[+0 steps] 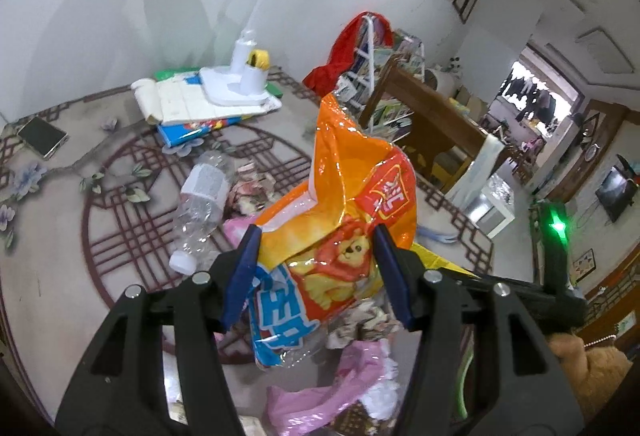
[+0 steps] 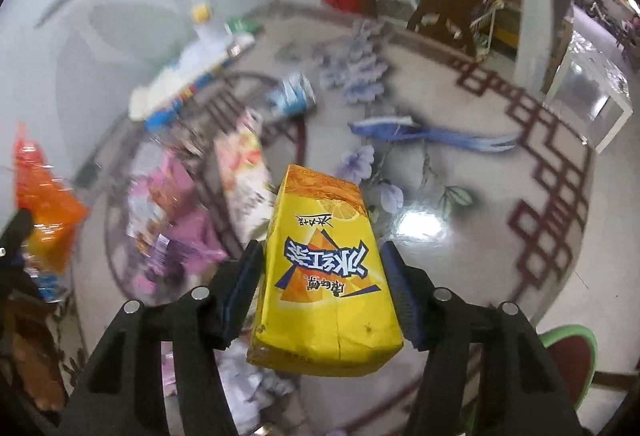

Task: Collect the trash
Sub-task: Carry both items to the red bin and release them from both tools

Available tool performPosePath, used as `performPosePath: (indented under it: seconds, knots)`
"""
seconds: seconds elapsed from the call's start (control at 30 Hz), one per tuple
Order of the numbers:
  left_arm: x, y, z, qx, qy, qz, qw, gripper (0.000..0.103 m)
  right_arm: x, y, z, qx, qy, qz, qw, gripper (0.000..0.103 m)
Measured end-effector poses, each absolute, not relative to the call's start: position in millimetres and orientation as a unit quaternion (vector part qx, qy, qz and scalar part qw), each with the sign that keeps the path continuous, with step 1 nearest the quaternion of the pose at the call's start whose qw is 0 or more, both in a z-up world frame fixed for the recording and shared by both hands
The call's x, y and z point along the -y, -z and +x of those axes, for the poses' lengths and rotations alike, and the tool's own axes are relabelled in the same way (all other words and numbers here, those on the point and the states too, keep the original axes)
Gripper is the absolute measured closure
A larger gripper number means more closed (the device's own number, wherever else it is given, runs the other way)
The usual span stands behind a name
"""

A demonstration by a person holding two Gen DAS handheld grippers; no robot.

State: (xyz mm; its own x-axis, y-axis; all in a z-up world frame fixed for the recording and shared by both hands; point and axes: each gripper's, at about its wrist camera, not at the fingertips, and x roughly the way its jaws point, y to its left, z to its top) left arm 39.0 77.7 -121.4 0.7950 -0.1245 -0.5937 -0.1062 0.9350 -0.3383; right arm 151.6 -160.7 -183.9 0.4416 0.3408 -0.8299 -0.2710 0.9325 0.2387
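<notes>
My left gripper (image 1: 316, 272) is shut on an orange snack bag (image 1: 352, 203) with a lion picture and holds it above the patterned table (image 1: 48, 236). My right gripper (image 2: 320, 288) is shut on a yellow drink carton (image 2: 324, 276), held above the table (image 2: 500, 276). The orange bag also shows at the left edge of the right wrist view (image 2: 44, 211). Below lie a crushed clear plastic bottle (image 1: 200, 203), crumpled paper (image 1: 252, 187), a pink plastic bag (image 1: 332, 384), a pink wrapper (image 2: 176, 203), a flat snack packet (image 2: 244, 171) and a blue-white can (image 2: 292, 95).
A white desk lamp (image 1: 240, 75) stands on stacked books (image 1: 200, 107) at the table's far side. A phone (image 1: 40, 135) lies far left. A wooden chair (image 1: 420, 115), a book rack (image 1: 380, 55) and a white box (image 2: 584, 99) stand beyond the table edge.
</notes>
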Motion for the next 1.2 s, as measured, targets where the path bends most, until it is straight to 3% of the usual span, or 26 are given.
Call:
performPosePath:
  seconds: [0.5,1.2]
  knots:
    - [-10.3,69.7,18.8,-0.282,0.06,-0.119,0.95,0.048,208.6,106.2,86.7,-0.402,-0.174,0.073,0.896,0.044]
    - [48.3,44.9,9.2,-0.265,0.12,-0.075,0.954,0.048,294.5,78.4,40.4,-0.358,-0.104,0.126,0.919,0.044]
